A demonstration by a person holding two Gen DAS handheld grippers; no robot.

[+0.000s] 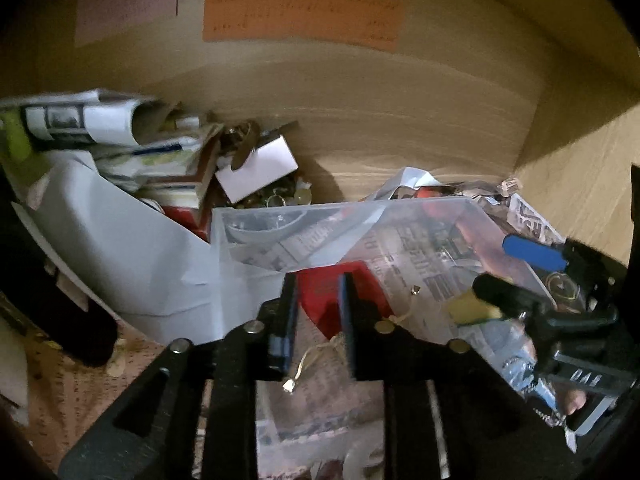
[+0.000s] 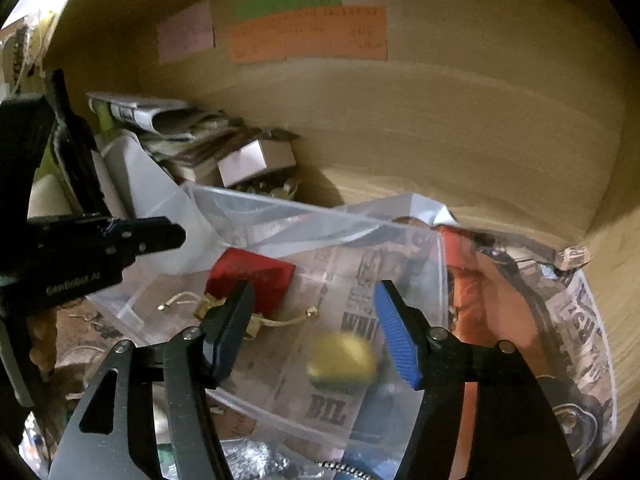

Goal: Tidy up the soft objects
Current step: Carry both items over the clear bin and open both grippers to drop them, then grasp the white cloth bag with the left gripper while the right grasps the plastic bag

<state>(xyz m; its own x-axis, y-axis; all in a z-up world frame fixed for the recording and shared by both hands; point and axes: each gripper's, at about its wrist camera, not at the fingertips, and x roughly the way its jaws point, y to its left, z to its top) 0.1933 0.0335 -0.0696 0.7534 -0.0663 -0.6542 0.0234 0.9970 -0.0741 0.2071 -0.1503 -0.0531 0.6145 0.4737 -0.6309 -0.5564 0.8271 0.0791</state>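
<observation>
A clear plastic box (image 1: 240,240) (image 2: 436,280) lined with newsprint sits inside a wooden cabinet. A red soft block (image 1: 320,296) (image 2: 252,276) with a cream drawstring (image 2: 280,322) lies in it. A yellow-green soft ball (image 2: 342,358), blurred, lies in the box between my right gripper's (image 2: 316,312) open fingers, not gripped. My left gripper (image 1: 318,300) hovers over the red block with a narrow gap between its fingers, open. The right gripper also shows in the left wrist view (image 1: 520,276), with the ball (image 1: 472,308) at its fingers. The left gripper shows in the right wrist view (image 2: 176,236).
A heap of papers, a rolled leaflet (image 1: 100,120) (image 2: 160,116), a white card box (image 1: 256,168) (image 2: 248,162) and a white sheet (image 1: 120,248) fills the back left. Orange (image 1: 300,16) and green notes stick on the cabinet's back wall. An orange bag (image 2: 492,300) and crumpled newsprint (image 2: 580,320) lie right.
</observation>
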